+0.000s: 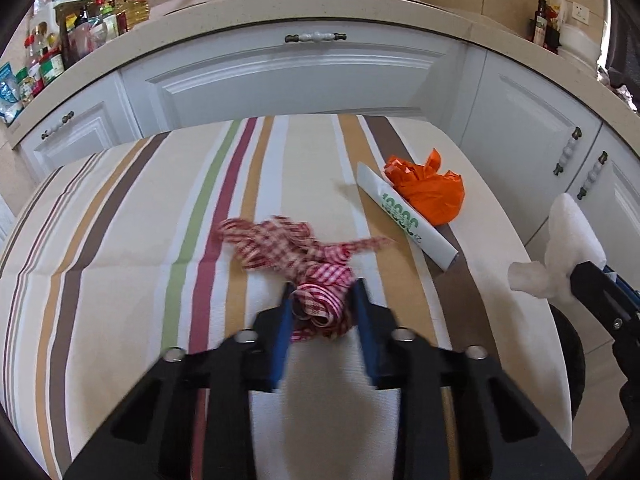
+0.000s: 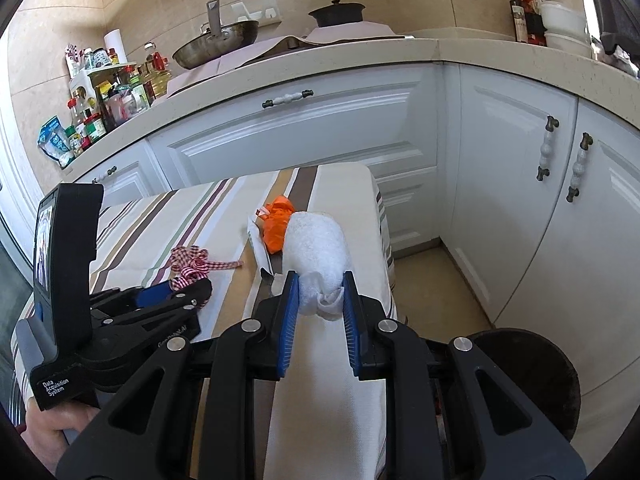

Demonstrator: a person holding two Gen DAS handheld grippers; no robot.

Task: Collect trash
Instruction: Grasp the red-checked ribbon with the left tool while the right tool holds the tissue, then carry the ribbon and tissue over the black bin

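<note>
orange bag (image 1: 430, 192) touching white paper sleeve (image 1: 404, 216), beyond checked ribbon (image 1: 304, 256)

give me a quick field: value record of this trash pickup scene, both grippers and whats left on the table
left gripper: closed on the red checked ribbon, ribbon trailing onto the cloth
right gripper: shut on the white foam wrap
still on table: orange crumpled bag, white paper sleeve touching it
surface: striped tablecloth
background: white cabinets, counter with bottles and a wok
</note>
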